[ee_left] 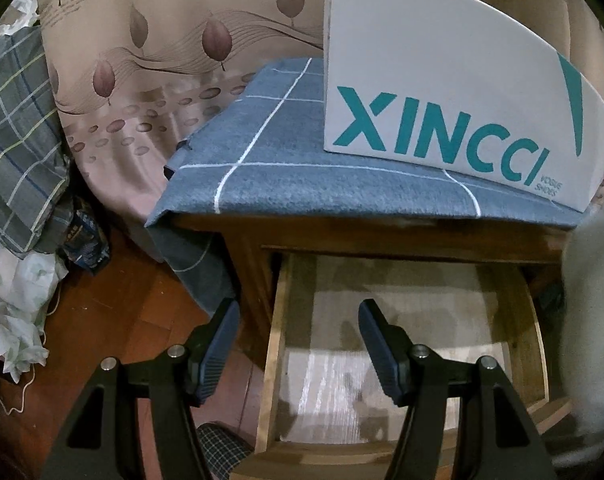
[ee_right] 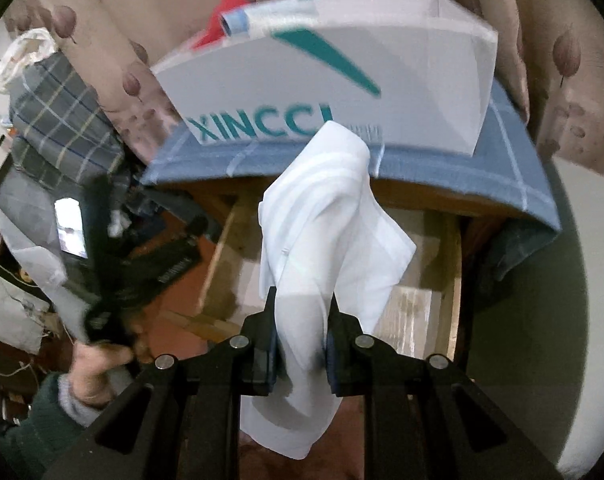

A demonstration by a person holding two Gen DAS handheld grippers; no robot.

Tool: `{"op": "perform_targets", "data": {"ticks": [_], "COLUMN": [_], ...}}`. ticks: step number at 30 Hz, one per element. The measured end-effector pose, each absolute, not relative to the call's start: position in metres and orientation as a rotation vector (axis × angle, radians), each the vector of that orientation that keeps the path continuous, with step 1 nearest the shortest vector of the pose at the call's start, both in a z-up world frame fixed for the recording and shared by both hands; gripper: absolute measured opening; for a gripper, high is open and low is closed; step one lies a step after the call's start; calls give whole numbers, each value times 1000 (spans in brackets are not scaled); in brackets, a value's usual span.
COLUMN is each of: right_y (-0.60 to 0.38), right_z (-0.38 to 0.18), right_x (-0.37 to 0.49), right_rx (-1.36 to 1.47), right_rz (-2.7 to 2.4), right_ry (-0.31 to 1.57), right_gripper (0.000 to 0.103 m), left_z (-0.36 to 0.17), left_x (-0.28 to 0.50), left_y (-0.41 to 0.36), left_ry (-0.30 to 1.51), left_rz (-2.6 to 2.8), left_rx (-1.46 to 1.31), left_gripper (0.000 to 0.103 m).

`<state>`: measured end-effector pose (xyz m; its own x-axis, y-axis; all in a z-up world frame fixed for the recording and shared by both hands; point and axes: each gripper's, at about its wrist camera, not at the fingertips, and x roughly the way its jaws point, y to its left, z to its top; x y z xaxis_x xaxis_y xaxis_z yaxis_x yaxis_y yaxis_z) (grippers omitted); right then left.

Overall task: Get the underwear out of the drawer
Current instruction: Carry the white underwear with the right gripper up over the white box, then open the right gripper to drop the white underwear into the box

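My right gripper (ee_right: 302, 320) is shut on white underwear (ee_right: 322, 220). The cloth hangs bunched between the fingers, lifted above the open wooden drawer (ee_right: 452, 264). In the left wrist view the drawer (ee_left: 276, 332) is pulled out and shows a bare pale bottom. A blurred white shape at the right edge (ee_left: 594, 320) is probably the same underwear. My left gripper (ee_left: 298, 316) is open and empty, above the drawer's left wall. It also shows in the right wrist view (ee_right: 138, 276), held in a hand at the left.
A white XINCCI shoe box (ee_left: 442, 80) stands on the blue checked cloth (ee_left: 282, 160) covering the cabinet top. A patterned curtain (ee_left: 150, 60) hangs behind. Plaid bedding (ee_left: 14, 128) and bags are piled at the left on the wooden floor (ee_left: 114, 320).
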<state>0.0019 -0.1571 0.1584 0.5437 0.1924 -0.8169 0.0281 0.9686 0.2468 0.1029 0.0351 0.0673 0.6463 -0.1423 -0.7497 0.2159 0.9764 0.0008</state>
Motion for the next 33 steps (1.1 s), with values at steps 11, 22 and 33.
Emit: {"op": "perform_targets", "data": {"ticks": [11,22,33], "right_y": [-167,-184,-206], "right_z": [267,367,327], "right_x": [4,81,194], "right_rx": [236,124,-30], "right_rz": [104,-1,-124], "right_ry": [797,618,772], "right_gripper": [17,17,17], "left_z": [68,70,69], "left_x": [98,96,101], "left_y": [28,24,34], "left_ry": [837,830,845], "left_rz": [-211,-221,-191], "left_rx": [124,136,111], "left_gripper": [63,63,63]}}
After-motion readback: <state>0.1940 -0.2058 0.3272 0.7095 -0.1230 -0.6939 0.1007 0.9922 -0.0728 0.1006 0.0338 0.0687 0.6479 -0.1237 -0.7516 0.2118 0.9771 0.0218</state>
